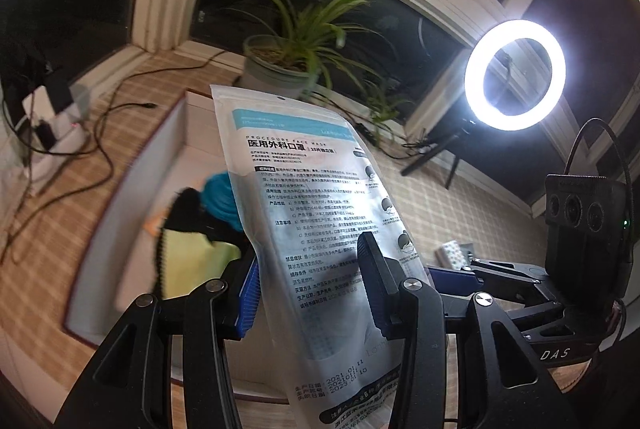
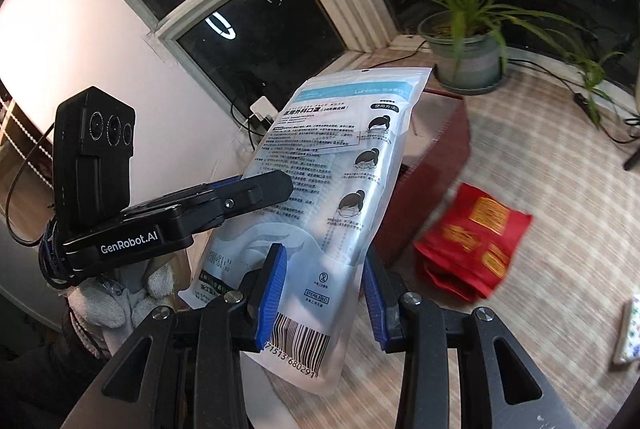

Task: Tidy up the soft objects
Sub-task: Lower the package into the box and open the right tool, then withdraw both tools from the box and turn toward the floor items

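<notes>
Translucent white plastic: a flat sealed pouch of face masks (image 1: 320, 229), printed with dark text, a barcode and small drawings of a head wearing a mask, is held up in the air.
Left gripper (image 1: 310, 293): black frame with blue ribbed pads; its jaws pinch the pouch across its lower half.
Right gripper (image 2: 324, 293): same build; its jaws pinch the pouch (image 2: 332, 189) near the barcode end.
Grip: both hands hold the one pouch, side by side, so neither is nearer than the other.
Long axis: the pouch runs up and away from both pairs of jaws, its top edge leaning toward the window.
Box: an open cardboard box with dark red outer walls and pale inner walls (image 1: 132, 213) sits on the woven mat floor (image 1: 460, 197), directly beyond and below the pouch.
Box contents: a teal bundle (image 1: 218, 197), something black and a pale yellow cloth (image 1: 192, 265) already lie inside.
Key relation: the box lies ahead of the jaws along the pouch's own length, so, as a judgement, the next move calls for carrying it forward and down.
Nearby: a red fabric bag with gold print (image 2: 476, 241) on the floor beside the box; a potted green plant (image 2: 468, 41) near the window corner; a lit ring lamp (image 1: 515, 75).
</notes>
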{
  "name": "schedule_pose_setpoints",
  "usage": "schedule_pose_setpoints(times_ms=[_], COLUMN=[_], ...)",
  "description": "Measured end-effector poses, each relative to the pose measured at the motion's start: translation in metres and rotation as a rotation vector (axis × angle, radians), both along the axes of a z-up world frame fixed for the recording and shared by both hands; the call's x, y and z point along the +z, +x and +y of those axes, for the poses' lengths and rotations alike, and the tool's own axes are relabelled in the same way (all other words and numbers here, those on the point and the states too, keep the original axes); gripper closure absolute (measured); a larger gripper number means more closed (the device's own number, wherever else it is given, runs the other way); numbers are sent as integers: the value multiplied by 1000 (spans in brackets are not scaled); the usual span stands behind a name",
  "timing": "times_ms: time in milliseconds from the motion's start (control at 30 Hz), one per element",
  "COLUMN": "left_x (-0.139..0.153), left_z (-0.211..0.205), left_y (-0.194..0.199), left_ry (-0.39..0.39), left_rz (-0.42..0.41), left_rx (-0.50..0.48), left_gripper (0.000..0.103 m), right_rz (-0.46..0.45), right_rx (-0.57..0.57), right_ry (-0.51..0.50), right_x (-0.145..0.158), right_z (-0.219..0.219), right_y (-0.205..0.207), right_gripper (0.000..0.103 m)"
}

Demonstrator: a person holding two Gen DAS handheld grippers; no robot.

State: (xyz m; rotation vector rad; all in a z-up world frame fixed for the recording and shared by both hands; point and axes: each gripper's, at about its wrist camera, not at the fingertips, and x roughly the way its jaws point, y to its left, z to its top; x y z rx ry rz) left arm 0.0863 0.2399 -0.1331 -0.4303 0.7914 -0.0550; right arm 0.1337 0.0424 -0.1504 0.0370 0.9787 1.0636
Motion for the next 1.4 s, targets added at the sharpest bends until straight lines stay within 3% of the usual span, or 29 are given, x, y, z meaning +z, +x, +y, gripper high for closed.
schedule_pose_setpoints(times_ms=[300,667,1167,1400], left_x=[-13,-40,-51,-51], left_z=[47,76,85,81], left_y=[12,24,30,27], left_ry=[29,14,18,56], left_rz=[45,114,150,159], left_rx=[2,-6,1,9], left_gripper=[61,60,58,58], right_rz=[29,51,71,42], right_rx=[1,-3,-15,-16], right_ry=[-4,-75,-126,-112], right_x=[-16,-40,-49,-39], right_z=[57,96,106,101], right_y=[13,24,31,30], right_gripper=[68,68,67,64])
